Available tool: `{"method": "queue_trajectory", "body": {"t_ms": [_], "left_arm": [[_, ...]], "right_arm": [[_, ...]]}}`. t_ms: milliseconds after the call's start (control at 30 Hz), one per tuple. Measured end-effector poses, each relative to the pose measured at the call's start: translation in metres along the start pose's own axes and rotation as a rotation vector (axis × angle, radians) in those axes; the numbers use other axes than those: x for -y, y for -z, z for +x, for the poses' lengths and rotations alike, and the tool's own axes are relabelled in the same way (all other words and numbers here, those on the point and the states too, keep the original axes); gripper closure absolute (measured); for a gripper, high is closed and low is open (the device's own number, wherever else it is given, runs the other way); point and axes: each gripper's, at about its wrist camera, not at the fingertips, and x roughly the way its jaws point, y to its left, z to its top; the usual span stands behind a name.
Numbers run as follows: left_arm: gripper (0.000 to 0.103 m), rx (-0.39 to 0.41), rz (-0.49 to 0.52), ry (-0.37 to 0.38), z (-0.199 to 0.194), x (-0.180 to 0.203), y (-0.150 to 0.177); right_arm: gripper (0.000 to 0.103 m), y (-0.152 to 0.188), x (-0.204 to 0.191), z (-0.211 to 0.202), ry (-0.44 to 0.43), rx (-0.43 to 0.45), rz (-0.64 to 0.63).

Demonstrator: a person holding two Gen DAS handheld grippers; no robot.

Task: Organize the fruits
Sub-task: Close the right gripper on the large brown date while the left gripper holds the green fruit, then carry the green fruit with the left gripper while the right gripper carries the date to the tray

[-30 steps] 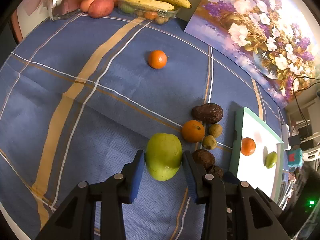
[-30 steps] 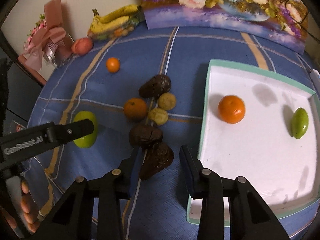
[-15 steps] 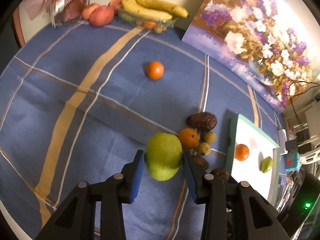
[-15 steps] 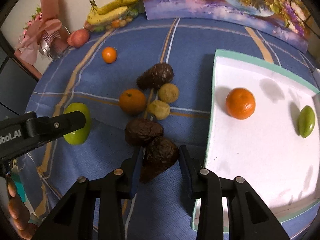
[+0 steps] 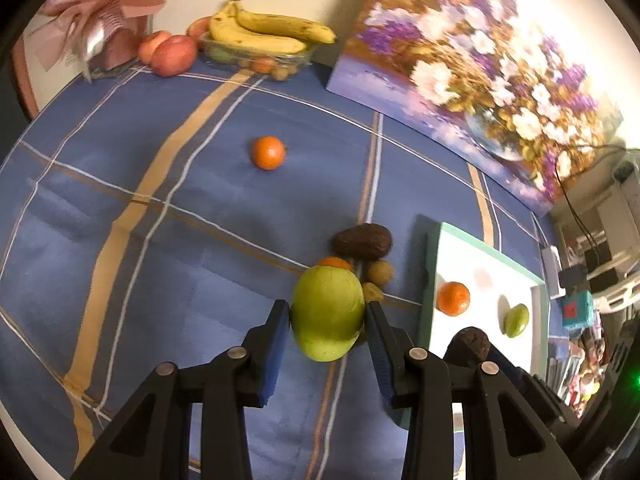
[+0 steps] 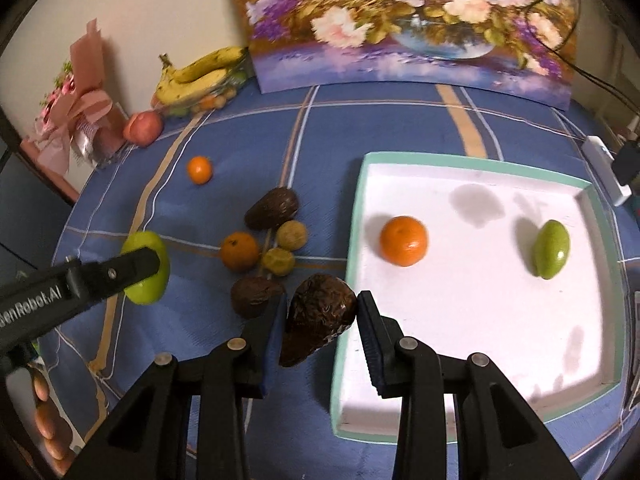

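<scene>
My left gripper (image 5: 326, 316) is shut on a large green mango (image 5: 327, 312) and holds it above the blue cloth; it also shows in the right wrist view (image 6: 146, 268). My right gripper (image 6: 320, 314) is shut on a dark wrinkled avocado (image 6: 318, 316), lifted beside the left rim of the white tray (image 6: 480, 320). The tray holds an orange (image 6: 403, 241) and a small green fruit (image 6: 551, 249). On the cloth lie two more dark avocados (image 6: 273, 209) (image 6: 256, 296), an orange (image 6: 239, 251), two small yellowish fruits (image 6: 292, 235) (image 6: 277, 261) and a far tangerine (image 6: 199, 169).
At the table's back stand a flower painting (image 6: 400, 24), a clear box with bananas (image 6: 200, 76), red apples (image 6: 143, 128) and a pink gift bouquet (image 6: 76, 116). Cables and a power strip (image 6: 604, 168) lie right of the tray.
Both grippers have closed on their fruit and lifted: the left raised the green mango, the right raised the dark avocado toward the tray's left edge.
</scene>
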Motion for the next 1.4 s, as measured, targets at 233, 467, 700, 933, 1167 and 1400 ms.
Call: {"method": "queue_trajectory", "body": {"t_ms": [233, 467, 700, 933, 1167, 1400], "left_arm": [[0.062, -0.035, 0.084, 0.020, 0.010, 0.038, 0.012], [0.062, -0.058, 0.199, 0.031, 0.017, 0.082, 0.028], [0.062, -0.075, 0.330, 0.046, 0.021, 0.126, 0.048], [0.062, -0.090, 0.437, 0.016, 0.031, 0.157, 0.065], [0.062, -0.151, 0.486, -0.038, 0.058, 0.158, 0.076], [0.062, -0.207, 0.486, -0.077, 0.079, 0.152, 0.085]], "right_arm": [[0.066, -0.003, 0.045, -0.013, 0.061, 0.012, 0.122], [0.066, 0.001, 0.105, -0.029, 0.132, 0.030, 0.254], [0.066, 0.007, 0.154, -0.052, 0.207, 0.067, 0.328], [0.065, 0.009, 0.170, -0.067, 0.224, 0.099, 0.346], [0.065, 0.015, 0.170, -0.049, 0.215, 0.038, 0.337], [0.065, 0.025, 0.167, -0.007, 0.230, -0.079, 0.310]]}}
